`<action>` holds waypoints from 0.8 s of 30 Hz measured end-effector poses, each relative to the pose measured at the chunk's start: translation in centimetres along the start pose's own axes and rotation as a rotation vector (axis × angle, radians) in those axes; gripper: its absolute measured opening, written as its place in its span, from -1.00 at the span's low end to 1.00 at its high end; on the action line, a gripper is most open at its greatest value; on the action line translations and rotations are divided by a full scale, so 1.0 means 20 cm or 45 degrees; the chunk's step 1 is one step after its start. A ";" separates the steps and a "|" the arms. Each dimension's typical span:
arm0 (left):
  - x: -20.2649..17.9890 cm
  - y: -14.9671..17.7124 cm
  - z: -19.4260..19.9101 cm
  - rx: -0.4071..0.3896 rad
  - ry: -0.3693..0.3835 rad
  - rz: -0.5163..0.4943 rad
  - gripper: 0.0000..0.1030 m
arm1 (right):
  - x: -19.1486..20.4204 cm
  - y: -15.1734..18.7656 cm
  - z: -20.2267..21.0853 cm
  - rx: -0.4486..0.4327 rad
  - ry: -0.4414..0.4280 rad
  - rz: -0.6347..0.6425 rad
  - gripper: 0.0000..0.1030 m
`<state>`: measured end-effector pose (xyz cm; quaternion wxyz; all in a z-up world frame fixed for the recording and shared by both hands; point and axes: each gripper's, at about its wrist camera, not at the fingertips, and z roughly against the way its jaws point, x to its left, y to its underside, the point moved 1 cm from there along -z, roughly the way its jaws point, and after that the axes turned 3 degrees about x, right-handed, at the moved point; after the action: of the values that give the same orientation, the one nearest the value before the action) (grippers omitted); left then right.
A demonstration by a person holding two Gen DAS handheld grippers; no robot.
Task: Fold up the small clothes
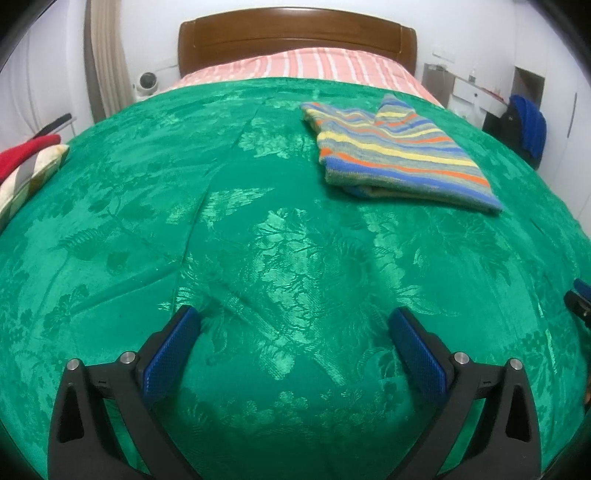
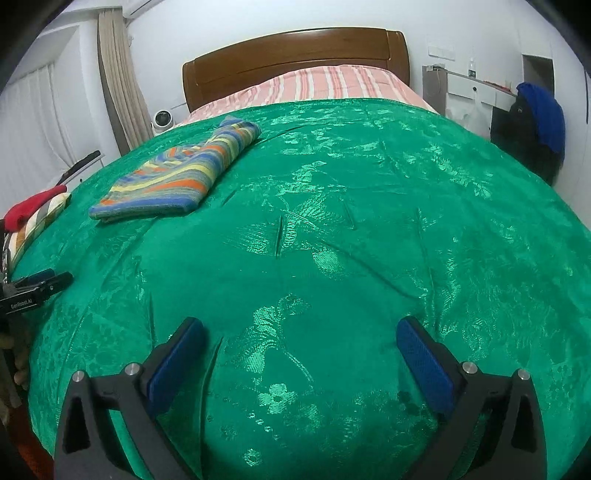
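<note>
**Striped garment lying folded as both grippers are hanging empty over the bed**

The left gripper is hovering with its blue pads spread wide and nothing between them, angled down at the green bedspread. The right gripper is doing the same just beside it, jaws apart and empty. Well ahead of both, the striped garment is lying flat in a compact bundle on the far half of the bed, short of the pink striped sheet and wooden headboard. Its long axis is running slantwise from the near edge toward the headboard, a narrower end pointing that way. This piece appears folded already; the next move probably calls for fetching another from the pile at the left edge.
</note>
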<state>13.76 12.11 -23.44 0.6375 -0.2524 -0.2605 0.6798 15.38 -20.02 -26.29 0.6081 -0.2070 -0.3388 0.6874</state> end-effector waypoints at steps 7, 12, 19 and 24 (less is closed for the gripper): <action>0.00 0.00 0.00 0.000 -0.002 0.000 0.99 | 0.00 0.00 0.00 -0.003 0.005 0.006 1.00; 0.00 0.00 0.00 -0.004 -0.003 -0.001 0.99 | 0.00 0.00 0.00 -0.003 0.004 0.005 1.00; 0.00 0.00 0.00 -0.002 -0.003 -0.001 0.99 | 0.00 0.00 0.01 -0.002 0.005 0.006 1.00; 0.01 -0.03 0.02 0.040 0.026 -0.001 0.98 | 0.00 0.00 0.01 0.004 0.006 0.006 1.00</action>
<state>13.87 12.34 -22.76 0.6441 -0.2492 -0.2435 0.6810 15.27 -20.07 -26.24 0.6076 -0.2084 -0.3357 0.6890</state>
